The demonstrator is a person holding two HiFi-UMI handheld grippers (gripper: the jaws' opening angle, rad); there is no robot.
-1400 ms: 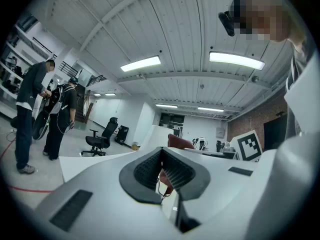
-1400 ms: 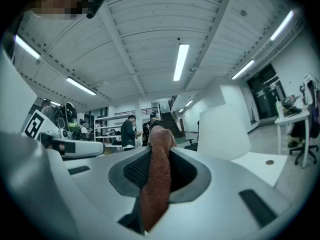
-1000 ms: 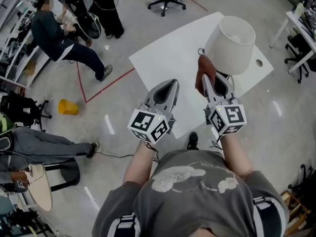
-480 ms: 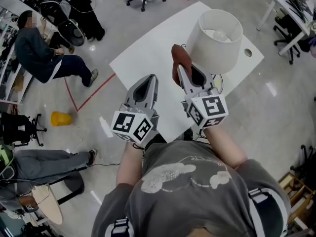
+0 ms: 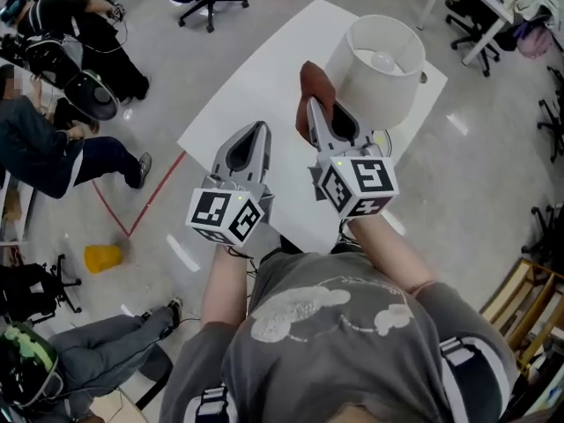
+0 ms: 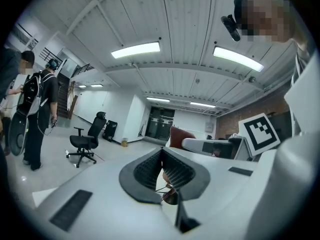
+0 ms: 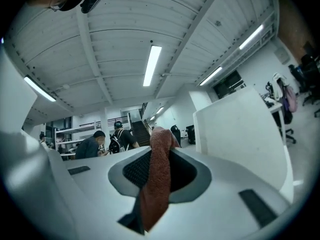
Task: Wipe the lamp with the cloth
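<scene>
The left gripper [image 5: 257,131] hovered over the near left part of the white table [image 5: 256,77], its jaws closed tip to tip with nothing between them. To its right, the right gripper [image 5: 311,106] was clamped on the reddish-brown cloth [image 5: 311,79], which stood up out of the jaws and also hung down through them. The cloth was just beside the left side of the white shade of the lamp [image 5: 381,70], which stood upright at the table's far right end.
</scene>
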